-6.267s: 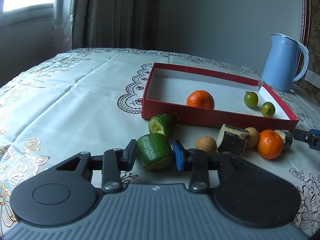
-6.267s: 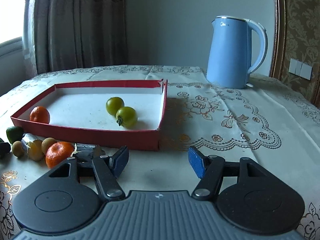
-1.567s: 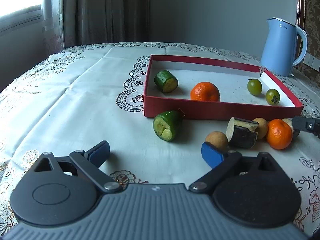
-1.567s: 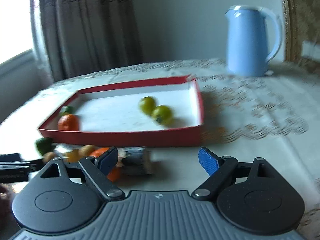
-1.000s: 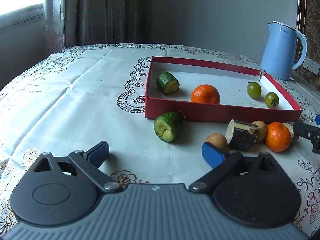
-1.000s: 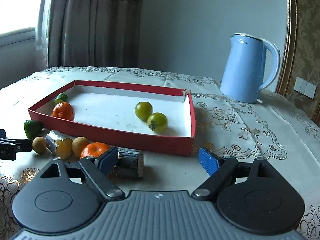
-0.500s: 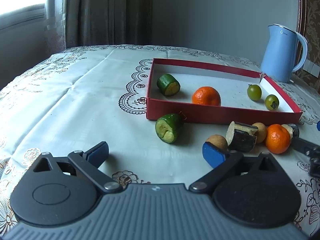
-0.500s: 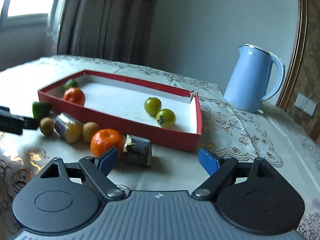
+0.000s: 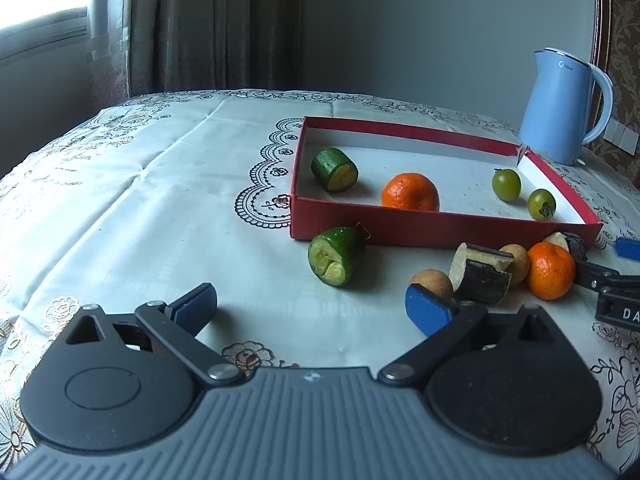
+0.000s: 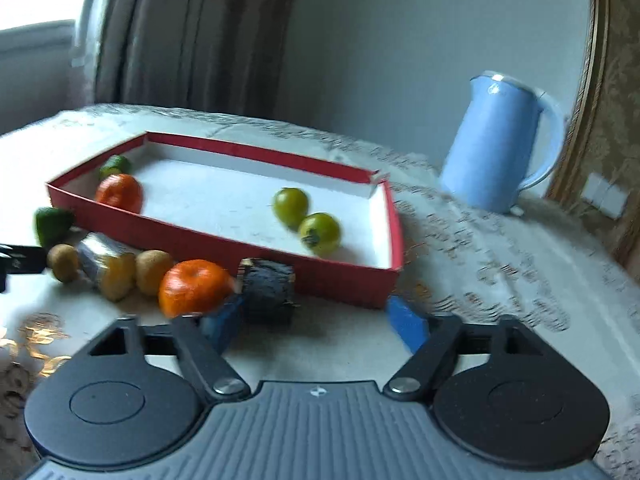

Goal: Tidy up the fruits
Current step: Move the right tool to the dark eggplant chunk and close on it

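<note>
Right gripper (image 10: 316,316) jaws closing, dark eggplant chunk (image 10: 267,291) between, not clamped. Left gripper (image 9: 310,306) wide, empty, near cucumber piece (image 9: 335,256).

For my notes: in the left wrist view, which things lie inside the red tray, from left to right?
Cut green cucumber piece → round orange tangerine → small green tomato → second green tomato, nearest the right wall of the red cardboard tray.

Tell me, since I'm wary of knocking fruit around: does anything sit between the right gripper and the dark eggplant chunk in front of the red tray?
Nothing visible does. The right gripper, jaws just closing but not yet pressing, has the eggplant chunk directly ahead by its left finger. The orange crowds that finger's outer side, touching the chunk; the red tray wall stands just behind.
</note>
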Motion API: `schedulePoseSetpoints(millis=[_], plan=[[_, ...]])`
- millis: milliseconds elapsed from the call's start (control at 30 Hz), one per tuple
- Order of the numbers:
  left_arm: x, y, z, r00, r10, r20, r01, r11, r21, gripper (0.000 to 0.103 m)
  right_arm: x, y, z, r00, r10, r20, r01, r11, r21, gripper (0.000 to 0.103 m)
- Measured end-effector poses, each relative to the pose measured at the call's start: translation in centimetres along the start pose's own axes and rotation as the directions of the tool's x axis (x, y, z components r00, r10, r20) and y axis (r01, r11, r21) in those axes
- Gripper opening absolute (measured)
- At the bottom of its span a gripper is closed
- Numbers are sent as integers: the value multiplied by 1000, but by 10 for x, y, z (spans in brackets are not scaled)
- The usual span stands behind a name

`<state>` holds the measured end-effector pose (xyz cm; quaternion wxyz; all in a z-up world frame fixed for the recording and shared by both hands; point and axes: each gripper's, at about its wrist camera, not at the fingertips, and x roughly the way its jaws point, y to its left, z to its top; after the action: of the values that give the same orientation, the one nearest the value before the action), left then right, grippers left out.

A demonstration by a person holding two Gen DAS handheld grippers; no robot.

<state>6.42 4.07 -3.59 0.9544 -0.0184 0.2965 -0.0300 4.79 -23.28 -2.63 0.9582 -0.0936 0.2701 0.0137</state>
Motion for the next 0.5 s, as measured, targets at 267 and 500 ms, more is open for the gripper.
schedulePoseSetpoints(millis=[267,500], plan=[[-1,0,-1,1000,1,4,-1,1000,-2,102,-2,2,0,998,56,-2,-56,998,-34,54],[-1,1,0,1000,-2,4,2,1000,-4,102,4,-9,7,991,133,-29,-130,989,69,54]])
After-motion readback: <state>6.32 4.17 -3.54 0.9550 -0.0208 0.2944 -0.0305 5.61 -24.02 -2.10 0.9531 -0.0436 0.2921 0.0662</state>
